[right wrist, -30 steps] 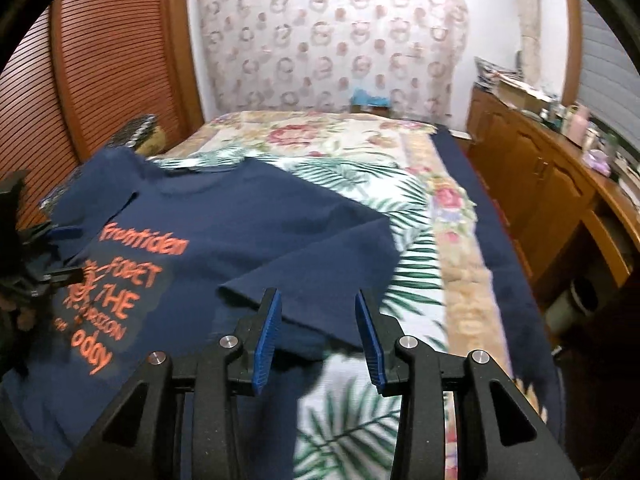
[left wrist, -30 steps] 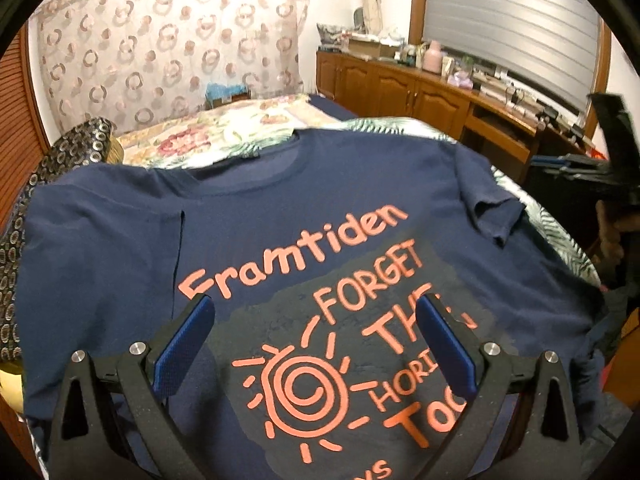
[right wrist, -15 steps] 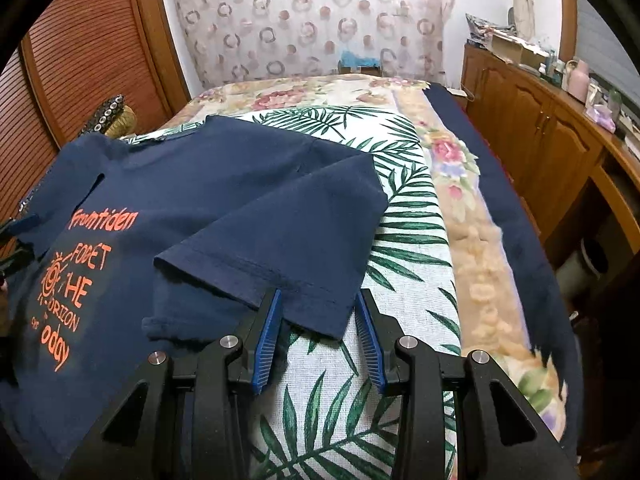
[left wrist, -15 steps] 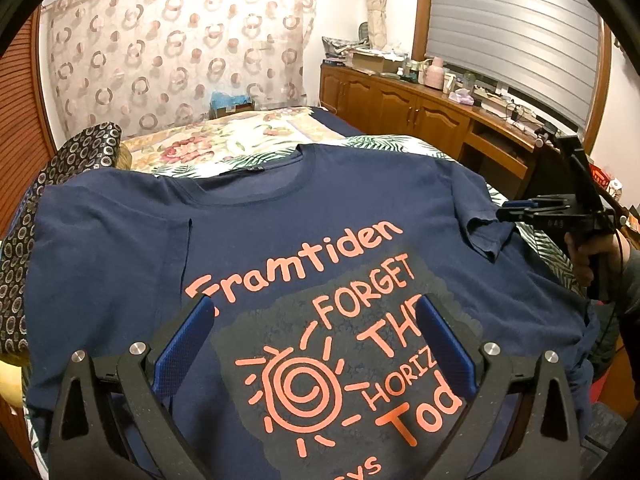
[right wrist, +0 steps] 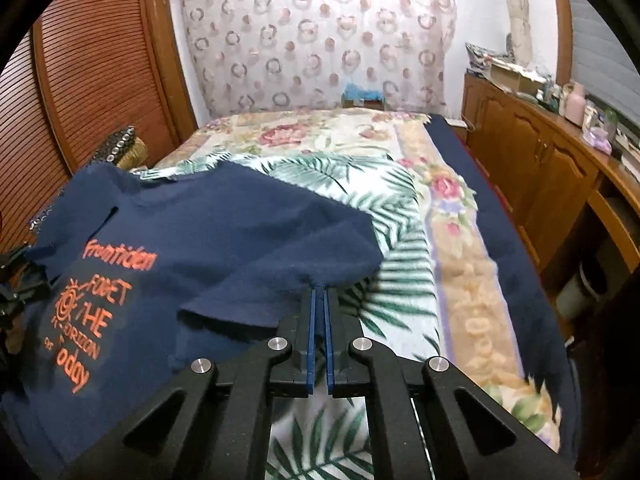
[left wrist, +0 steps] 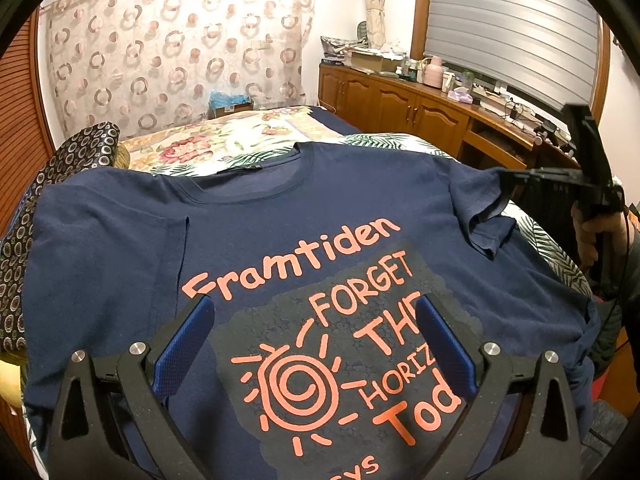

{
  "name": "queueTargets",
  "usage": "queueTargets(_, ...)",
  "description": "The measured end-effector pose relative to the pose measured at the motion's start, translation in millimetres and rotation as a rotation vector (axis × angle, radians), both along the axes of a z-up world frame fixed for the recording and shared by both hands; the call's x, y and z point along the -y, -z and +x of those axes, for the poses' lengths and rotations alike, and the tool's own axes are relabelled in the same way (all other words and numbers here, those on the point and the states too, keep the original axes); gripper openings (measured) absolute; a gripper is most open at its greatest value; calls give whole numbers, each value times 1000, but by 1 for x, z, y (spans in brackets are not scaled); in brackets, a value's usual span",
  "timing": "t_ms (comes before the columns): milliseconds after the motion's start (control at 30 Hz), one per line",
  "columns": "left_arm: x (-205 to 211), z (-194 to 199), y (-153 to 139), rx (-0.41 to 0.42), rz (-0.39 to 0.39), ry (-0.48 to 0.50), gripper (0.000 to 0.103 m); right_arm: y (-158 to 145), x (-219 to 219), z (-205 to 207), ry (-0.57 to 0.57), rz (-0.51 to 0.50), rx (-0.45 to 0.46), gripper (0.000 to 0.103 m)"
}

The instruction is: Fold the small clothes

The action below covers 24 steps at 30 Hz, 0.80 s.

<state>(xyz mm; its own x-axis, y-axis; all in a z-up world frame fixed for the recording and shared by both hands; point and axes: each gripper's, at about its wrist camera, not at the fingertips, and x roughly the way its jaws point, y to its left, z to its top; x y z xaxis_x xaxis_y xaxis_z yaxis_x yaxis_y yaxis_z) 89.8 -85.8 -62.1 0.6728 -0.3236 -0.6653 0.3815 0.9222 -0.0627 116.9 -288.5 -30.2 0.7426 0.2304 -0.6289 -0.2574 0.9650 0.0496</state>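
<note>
A navy T-shirt [left wrist: 280, 216] with orange print lies face up on the bed; it also shows in the right wrist view [right wrist: 224, 232]. My left gripper [left wrist: 316, 320] is open and empty, hovering above the printed chest. My right gripper [right wrist: 319, 292] is shut on the hem of the shirt's right sleeve [right wrist: 320, 268] and holds it slightly lifted. In the left wrist view the right gripper [left wrist: 508, 178] pinches that sleeve [left wrist: 484, 216] at the shirt's right edge.
A palm-leaf sheet [right wrist: 400, 280] and a floral bedspread [right wrist: 320, 136] cover the bed. A patterned dark cushion [left wrist: 24, 248] lies left of the shirt. Wooden cabinets [right wrist: 540, 168] run along the right; a louvered wooden door [right wrist: 92, 92] stands on the left.
My right gripper closed on the sleeve hem and lifted it a little. The left gripper stayed open over the print, shifting only slightly.
</note>
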Motion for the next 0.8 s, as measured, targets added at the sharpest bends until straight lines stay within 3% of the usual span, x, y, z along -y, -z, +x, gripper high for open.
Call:
queueTargets(367, -5, -3, -3, 11, -7, -16, 101, -42, -83, 27, -190, -53, 84, 3)
queueTargets(600, -10, -4, -3, 12, -13, -25, 101, -48, -111, 49, -262, -64, 88, 3)
queueTargets(733, -11, -3, -3, 12, -17, -29, 101, -46, -99, 58, -226, -72, 65, 30)
queueTargets(800, -12, -3, -2, 12, -19, -31, 101, -46, -95, 57, -217, -72, 66, 36)
